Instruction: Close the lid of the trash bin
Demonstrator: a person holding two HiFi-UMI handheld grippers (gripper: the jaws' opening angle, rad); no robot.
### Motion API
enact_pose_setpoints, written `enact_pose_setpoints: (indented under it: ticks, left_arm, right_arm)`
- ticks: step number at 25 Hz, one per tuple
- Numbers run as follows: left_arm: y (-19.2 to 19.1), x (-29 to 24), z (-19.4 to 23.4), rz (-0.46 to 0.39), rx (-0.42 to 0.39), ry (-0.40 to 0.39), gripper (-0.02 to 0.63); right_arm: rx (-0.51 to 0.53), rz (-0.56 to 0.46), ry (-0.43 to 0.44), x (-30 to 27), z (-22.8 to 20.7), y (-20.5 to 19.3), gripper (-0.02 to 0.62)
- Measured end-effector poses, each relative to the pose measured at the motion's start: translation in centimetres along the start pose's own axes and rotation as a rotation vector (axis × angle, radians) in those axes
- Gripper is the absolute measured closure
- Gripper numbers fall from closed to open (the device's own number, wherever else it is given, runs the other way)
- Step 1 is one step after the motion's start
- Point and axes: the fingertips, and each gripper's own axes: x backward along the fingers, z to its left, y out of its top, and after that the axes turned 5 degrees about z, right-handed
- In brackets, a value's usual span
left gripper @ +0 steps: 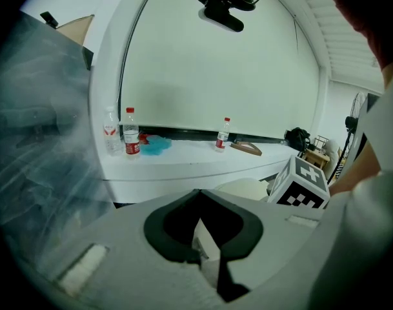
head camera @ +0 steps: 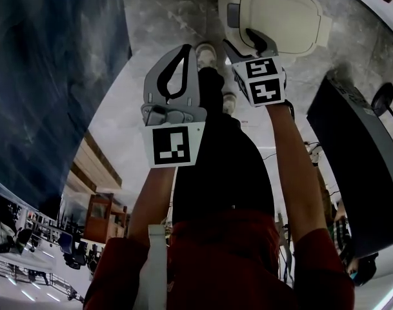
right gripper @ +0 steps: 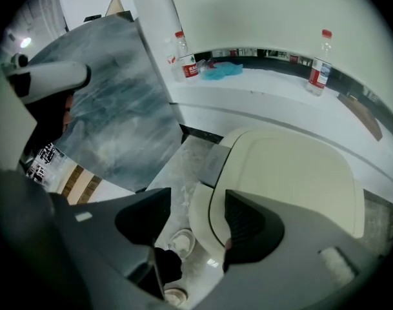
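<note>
The trash bin (head camera: 280,15) stands on the marble floor ahead of the person's feet. Its cream lid (right gripper: 293,173) lies flat on the body. My right gripper (head camera: 255,42) hovers over the bin's near edge. It is open (right gripper: 196,221), with the right jaw above the lid's rim and the left jaw over the floor. I cannot tell whether it touches the lid. My left gripper (head camera: 185,49) is held left of the bin above the person's legs. It is shut (left gripper: 197,194) with nothing between its pads. A sliver of the bin (left gripper: 246,187) shows beyond it.
A dark marbled wall panel (head camera: 54,76) rises at the left. A white counter (left gripper: 183,157) behind the bin carries water bottles (left gripper: 130,134) and a blue cloth (right gripper: 222,72). A black cabinet (head camera: 357,166) stands at the right. The person's shoes (head camera: 207,55) are just before the bin.
</note>
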Motion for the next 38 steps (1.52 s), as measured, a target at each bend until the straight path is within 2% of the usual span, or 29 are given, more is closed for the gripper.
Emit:
enact_pose_setpoints:
  ticks: [5, 10, 18, 26, 31, 38]
  left_arm:
    - [0.4, 0.2, -0.4, -0.014, -0.003, 0.003, 0.601]
    - [1.0, 1.4, -1.0, -0.031, -0.030, -0.004, 0.601]
    - [2.8, 6.5, -2.5, -0.064, -0.056, 0.015, 0.601]
    - [6.4, 14.5, -6.6, -0.145, -0.076, 0.024, 0.601]
    - [7.6, 20.3, -10.2, -0.187, -0.096, 0.035, 0.601]
    - [9.3, 27.3, -15.8, -0.275, -0.094, 0.009, 0.601]
  right_arm:
    - [0.025, 0.003, 0.005, -0.1, 0.0, -0.1, 0.334]
    - [-0.016, 0.003, 0.019, 0.3, 0.3, -0.7, 0.310]
    - [0.007, -0.032, 0.002, 5.7, 2.3, -3.1, 0.310]
    - [-0.025, -0.167, -0.034, 16.1, 5.1, -5.5, 0.310]
    - [-0.070, -0.329, -0.074, 25.3, 6.6, -5.9, 0.310]
    - [-0.011, -0.498, -0.140, 35.8, 9.3, -8.2, 0.311]
